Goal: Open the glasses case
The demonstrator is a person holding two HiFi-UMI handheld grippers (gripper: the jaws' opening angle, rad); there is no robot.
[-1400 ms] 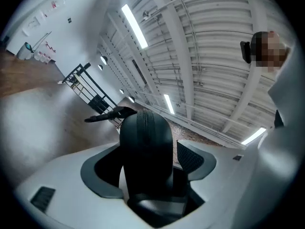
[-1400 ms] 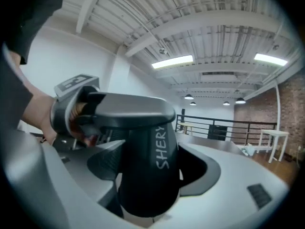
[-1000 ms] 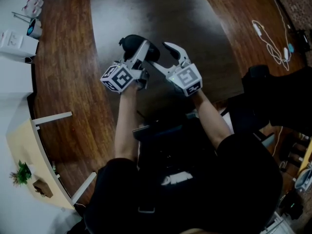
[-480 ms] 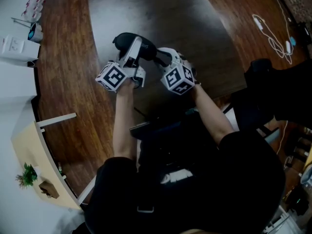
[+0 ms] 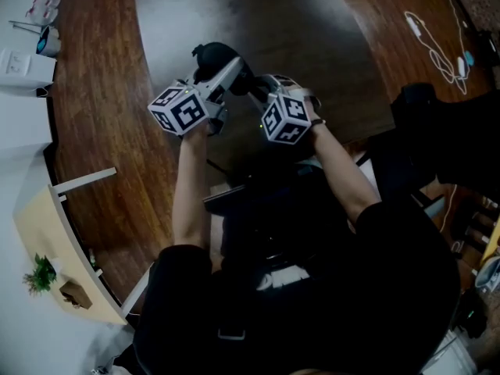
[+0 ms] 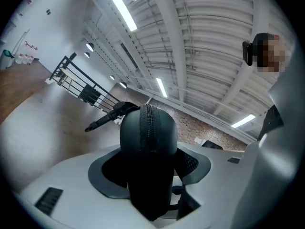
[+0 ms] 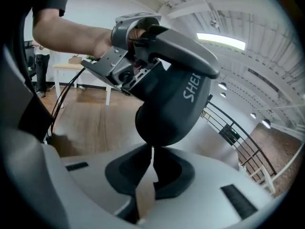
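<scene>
Glasses case [image 5: 212, 55], black and zippered, is held in the air by the left tongs [image 5: 228, 75], above the dark strip of floor [image 5: 312, 22] that runs beside the wooden boards [image 5: 101, 131]. Nothing else carries it. The left tongs stand fairly wide, clamped across the body of the case with the zipper seam [image 6: 148, 128] facing their camera.

The right tongs [image 5: 256, 91] have just been closing. They are now pressed together directly under the rounded end of the case. They may have the zipper tab between them, but the right gripper view is too dark there to confirm it.

The risks follow from that doubt. If the right tongs hold nothing, a pull would slide off and the zipper would stay shut. If they pinch only the tab's tip, it could slip out under load. A hard tug along the seam could also twist the smooth shell in the left tongs' hold, or drag it free to drop on the floor.
</scene>
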